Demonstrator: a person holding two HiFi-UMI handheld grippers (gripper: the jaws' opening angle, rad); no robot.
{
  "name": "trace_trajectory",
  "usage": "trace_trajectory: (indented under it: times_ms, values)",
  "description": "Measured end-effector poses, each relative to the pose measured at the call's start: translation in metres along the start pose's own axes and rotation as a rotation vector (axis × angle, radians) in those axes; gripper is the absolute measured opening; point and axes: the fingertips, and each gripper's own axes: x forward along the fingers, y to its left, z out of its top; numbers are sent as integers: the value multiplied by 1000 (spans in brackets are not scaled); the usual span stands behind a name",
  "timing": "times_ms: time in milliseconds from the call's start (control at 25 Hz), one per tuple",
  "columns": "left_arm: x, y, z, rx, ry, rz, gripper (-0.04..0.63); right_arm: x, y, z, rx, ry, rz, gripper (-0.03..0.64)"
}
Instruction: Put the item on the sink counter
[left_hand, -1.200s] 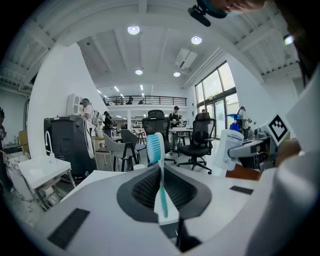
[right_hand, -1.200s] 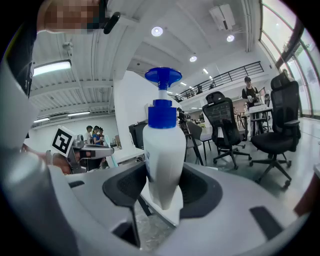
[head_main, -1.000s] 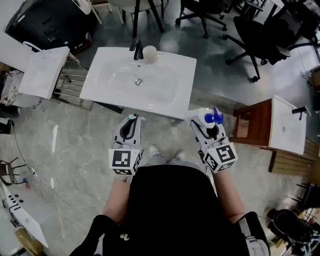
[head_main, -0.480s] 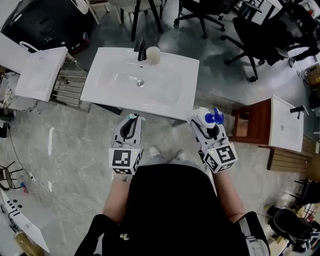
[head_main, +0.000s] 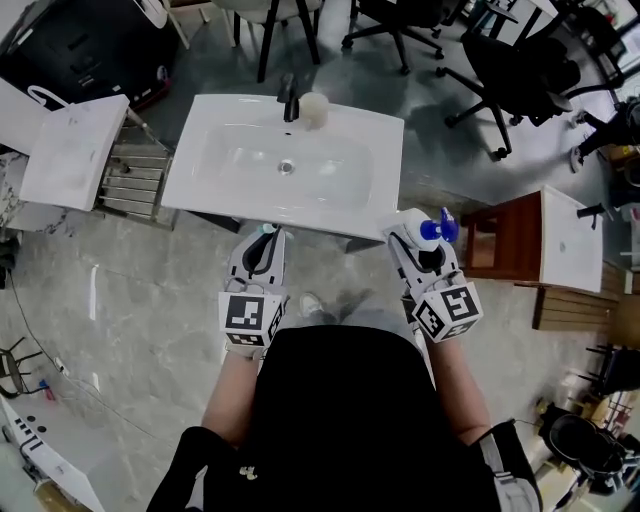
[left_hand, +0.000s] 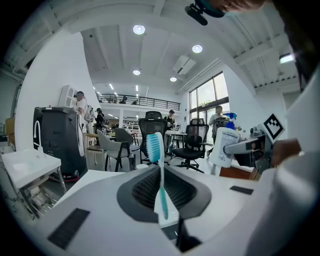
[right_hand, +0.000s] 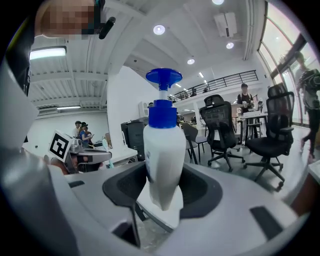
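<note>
Head view, left gripper and right gripper level, just short of the white sink counter, left gripper view, jaws pinched on an upright teal toothbrush, right gripper view, jaws clamped on an upright white pump bottle, blue head

Seen from above, a white sink worktop lies straight ahead of both tools; its broad right ledge and its narrower left and front rims give open flat surface around the sunken basin; at the back edge a black faucet and a pale round object stand close together, crowding the rear middle; the left tool, closed on a toothbrush, and the right tool, closed on a pump bottle, hang just short of the front edge over open floor; a second sink and a metal rack flank the left side, a wooden stand the right.
</note>
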Motion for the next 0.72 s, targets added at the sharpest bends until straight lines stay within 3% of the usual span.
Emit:
trace_trajectory:
  times_ms: [320, 720]
  values:
    - [10, 9, -2, -9, 13, 4, 37, 15, -9, 1, 7, 11, 0, 204]
    - [56, 9, 8, -14, 34, 60, 37, 49, -56, 9, 18, 32, 50, 204]
